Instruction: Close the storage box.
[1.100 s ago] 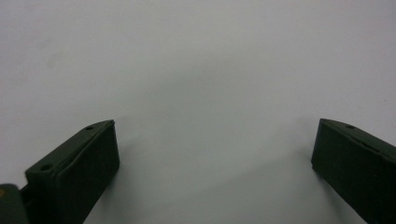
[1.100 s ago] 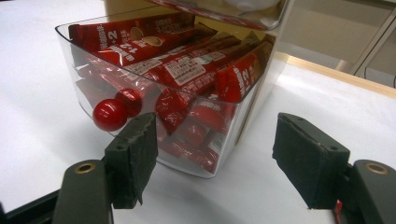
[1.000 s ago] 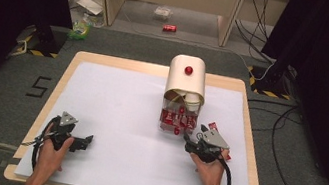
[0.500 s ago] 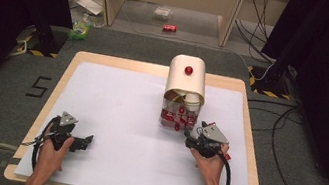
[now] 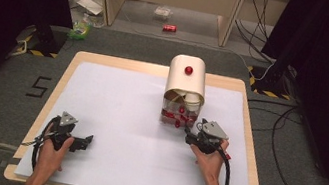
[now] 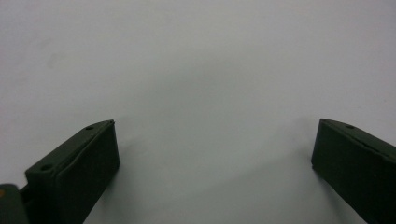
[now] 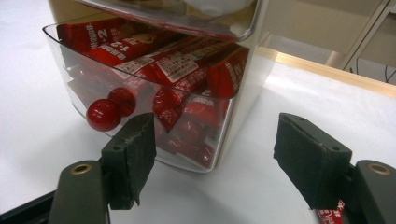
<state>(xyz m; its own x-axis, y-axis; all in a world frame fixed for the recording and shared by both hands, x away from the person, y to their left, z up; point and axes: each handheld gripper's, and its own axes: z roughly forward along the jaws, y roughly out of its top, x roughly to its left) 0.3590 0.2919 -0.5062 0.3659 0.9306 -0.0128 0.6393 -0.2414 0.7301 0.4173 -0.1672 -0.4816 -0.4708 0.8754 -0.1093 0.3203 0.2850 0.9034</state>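
Right now my right gripper sits just in front of the cream dispenser near the far middle of the table, with its jaws spread wide and nothing clamped between them. Seen through the right gripper view, the two black pads stand apart before the clear drawer pulled out at the dispenser's base. That drawer is packed with red sachets, and a red ball knob sticks out from its front wall, just beyond my left-hand pad and not touched by it. A scrap of red packet peeks out low beside the other pad; I cannot tell whether it rests on the white sheet or clings to the jaw. A second red knob sits on the dispenser's rounded top.

My left gripper rests well away, at the near left corner of the sheet, held in the left hand. Its jaws are also released, wide apart over bare white paper.
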